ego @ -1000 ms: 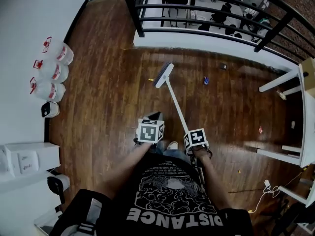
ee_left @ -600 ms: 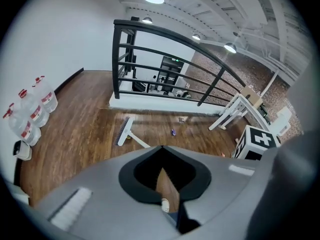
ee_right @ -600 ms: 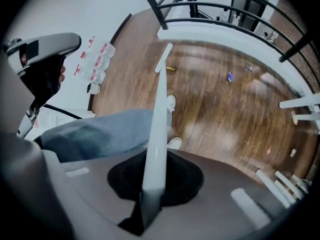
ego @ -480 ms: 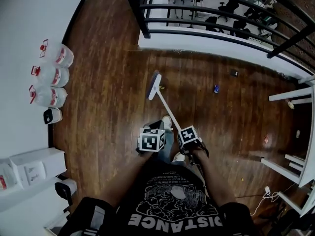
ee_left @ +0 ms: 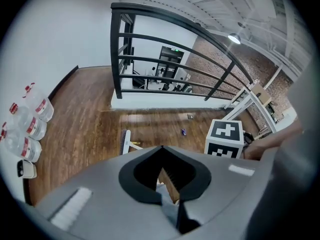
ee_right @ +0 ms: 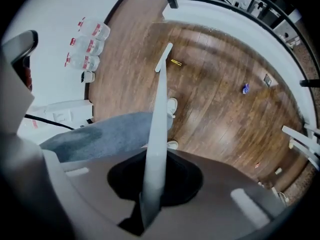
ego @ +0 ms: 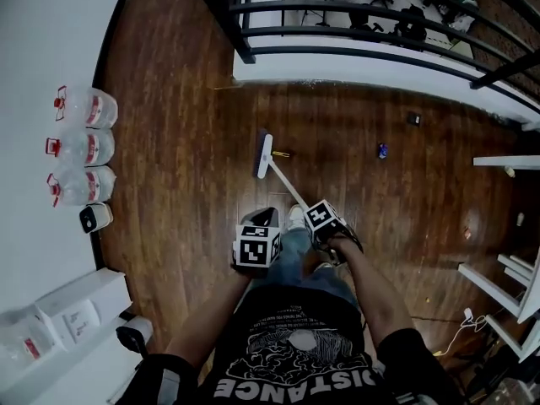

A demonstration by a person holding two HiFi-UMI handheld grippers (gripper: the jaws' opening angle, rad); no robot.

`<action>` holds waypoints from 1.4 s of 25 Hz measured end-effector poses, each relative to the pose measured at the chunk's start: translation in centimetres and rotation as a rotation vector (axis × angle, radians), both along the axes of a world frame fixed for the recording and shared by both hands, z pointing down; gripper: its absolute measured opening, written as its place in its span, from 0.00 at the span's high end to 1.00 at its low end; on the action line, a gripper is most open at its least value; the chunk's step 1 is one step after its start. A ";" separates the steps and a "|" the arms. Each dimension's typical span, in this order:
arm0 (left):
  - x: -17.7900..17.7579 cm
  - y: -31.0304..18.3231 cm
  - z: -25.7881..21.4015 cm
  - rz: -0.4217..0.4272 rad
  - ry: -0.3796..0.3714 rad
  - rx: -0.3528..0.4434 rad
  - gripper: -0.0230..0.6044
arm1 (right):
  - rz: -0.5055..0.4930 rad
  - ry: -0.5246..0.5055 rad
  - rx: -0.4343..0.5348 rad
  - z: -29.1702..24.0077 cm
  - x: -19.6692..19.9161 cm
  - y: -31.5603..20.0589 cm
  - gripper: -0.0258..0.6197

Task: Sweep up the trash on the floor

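Gripping the white broom handle, the right hand-held gripper is clamped on it above the person's shoe. The broom head rests on the wooden floor, with a yellow scrap of trash just beside it. A blue scrap lies well apart to the right. The left hand-held gripper has its jaws together, with nothing made out between them. Three clear jugs with red caps sit in a row along the white wall; how full they are cannot be told.
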State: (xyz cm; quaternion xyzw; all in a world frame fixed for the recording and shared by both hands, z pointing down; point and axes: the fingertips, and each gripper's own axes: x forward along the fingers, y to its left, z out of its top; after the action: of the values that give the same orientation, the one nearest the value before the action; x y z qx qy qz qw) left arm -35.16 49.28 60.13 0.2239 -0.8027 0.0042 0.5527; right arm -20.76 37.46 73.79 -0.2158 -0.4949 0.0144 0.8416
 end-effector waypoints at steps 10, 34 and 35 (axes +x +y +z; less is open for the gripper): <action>-4.6 -2.7 1.0 0.053 -0.008 0.020 0.95 | 0.016 0.054 0.019 0.8 -2.1 -3.4 0.92; -1.6 -24.7 1.5 -0.015 0.004 0.023 0.96 | -0.111 0.056 0.071 0.7 -0.7 -31.9 0.92; -1.6 -25.7 1.5 -0.012 0.001 0.025 0.96 | -0.120 0.053 0.075 0.8 -0.5 -33.1 0.92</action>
State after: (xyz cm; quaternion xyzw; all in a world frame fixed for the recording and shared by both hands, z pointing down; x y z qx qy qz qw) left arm -36.77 23.58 61.65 0.2260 -0.8038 -0.0093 0.5502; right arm -21.28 4.34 74.63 -0.2130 -0.4589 -0.0491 0.8612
